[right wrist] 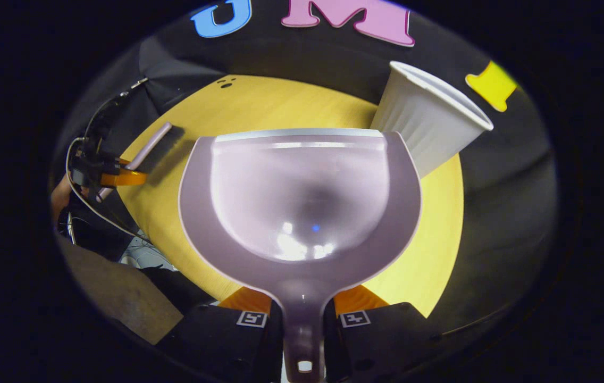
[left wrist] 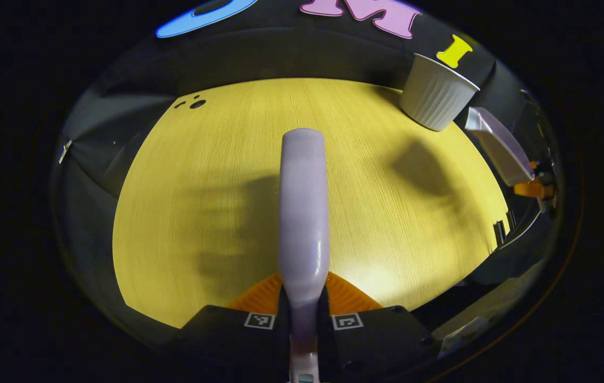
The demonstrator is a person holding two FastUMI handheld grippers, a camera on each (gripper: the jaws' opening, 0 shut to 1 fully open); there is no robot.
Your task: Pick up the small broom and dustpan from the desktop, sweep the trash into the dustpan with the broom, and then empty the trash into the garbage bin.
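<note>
So going left to right: the left gripper (left wrist: 304, 306) had both fingers clamped on the pale lilac plastic broom handle (left wrist: 303, 213), which stuck out straight ahead over the yellow wood-grain desktop (left wrist: 201, 213); I couldn't see the bristle end from there. In the right gripper view that same broom (right wrist: 148, 146) sat off at the left edge, held above the desk. Middle of that view, the right gripper (right wrist: 303, 314) was pinched tight on the stem of the glossy lilac plastic dustpan (right wrist: 302, 202), lifted and tipped toward the white ribbed plastic garbage bin (right wrist: 429, 127) at the back right, its front lip just beside the bin's wall. The pan looked empty and I couldn't spot any trash on the desk, so my guess is the pickup and sweep were done and the dump was either finished or right at its end; hard to tell which. As for writing: no brand or label I could read on the broom, pan or bin, just the little square marker tags (right wrist: 251, 318) on the grippers.
</note>
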